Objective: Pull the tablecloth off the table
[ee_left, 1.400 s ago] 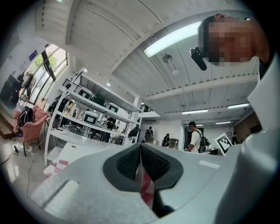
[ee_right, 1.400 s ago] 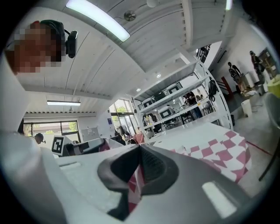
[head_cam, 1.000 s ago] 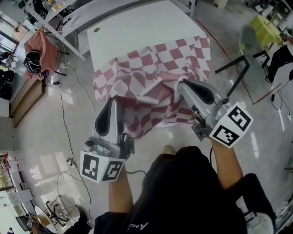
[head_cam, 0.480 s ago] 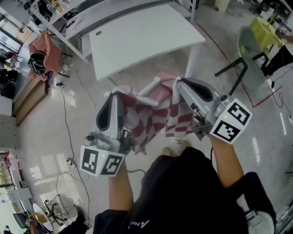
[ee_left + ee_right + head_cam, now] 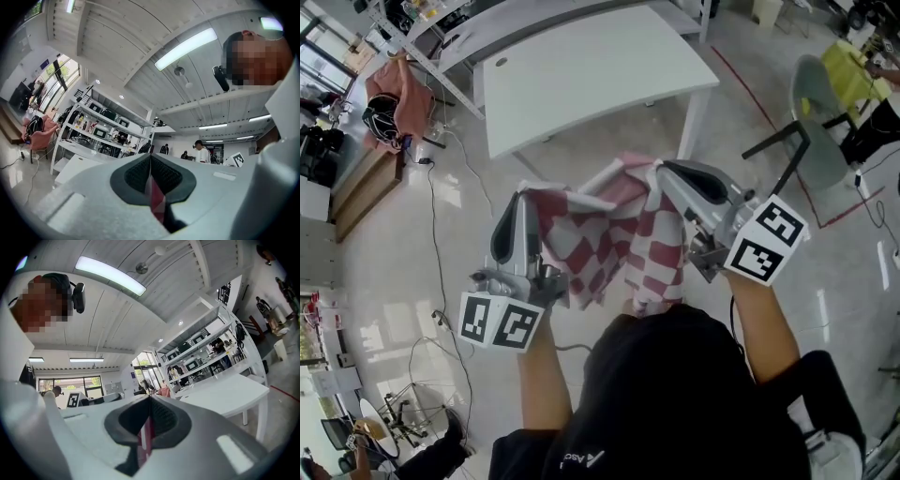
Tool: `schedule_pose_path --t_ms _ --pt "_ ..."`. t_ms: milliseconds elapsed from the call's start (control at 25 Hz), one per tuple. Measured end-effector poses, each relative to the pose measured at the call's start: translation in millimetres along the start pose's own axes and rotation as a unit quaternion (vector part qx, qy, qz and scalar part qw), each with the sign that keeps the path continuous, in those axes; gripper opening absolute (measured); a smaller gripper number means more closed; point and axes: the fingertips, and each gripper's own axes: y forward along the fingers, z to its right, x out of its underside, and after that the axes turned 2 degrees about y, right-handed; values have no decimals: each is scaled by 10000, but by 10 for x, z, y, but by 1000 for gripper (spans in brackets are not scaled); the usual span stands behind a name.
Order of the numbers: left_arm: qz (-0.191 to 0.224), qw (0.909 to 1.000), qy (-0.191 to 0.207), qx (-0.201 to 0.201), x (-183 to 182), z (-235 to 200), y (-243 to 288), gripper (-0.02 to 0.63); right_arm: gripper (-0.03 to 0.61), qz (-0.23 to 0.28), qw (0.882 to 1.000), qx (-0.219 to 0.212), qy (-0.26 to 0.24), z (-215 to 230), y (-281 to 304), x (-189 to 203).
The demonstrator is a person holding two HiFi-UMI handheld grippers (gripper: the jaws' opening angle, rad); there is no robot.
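Note:
The red and white checked tablecloth (image 5: pixel 609 234) hangs in the air between my two grippers, bunched and drooping in front of the person's body. My left gripper (image 5: pixel 521 194) is shut on its left end; a sliver of red cloth (image 5: pixel 154 197) shows between the pads. My right gripper (image 5: pixel 661 172) is shut on the right end, with a strip of the cloth (image 5: pixel 145 437) pinched in its pads. The white table (image 5: pixel 581 66) stands bare beyond the cloth. Both gripper views point up toward the ceiling.
A grey chair (image 5: pixel 811 112) stands at the right, with a yellow-green item (image 5: pixel 853 66) behind it. Shelving and a pink garment (image 5: pixel 398 94) stand at the upper left. Cables (image 5: pixel 431 216) trail over the floor on the left. People stand in the far background.
The cloth has come fully off the table, which now stands bare. Both grippers have drawn back toward the body and lifted the bunched cloth clear.

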Motion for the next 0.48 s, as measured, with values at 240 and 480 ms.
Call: schedule_pose_path --t_ms 240,480 --pt "-118 9999 -78 -56 106 31 -81 12 5 -113 9998 62 -167 -5 -62 64" --pt "-191 9998 -40 4 138 113 -42 12 5 -101 9995 195 -216 90 -124 73"
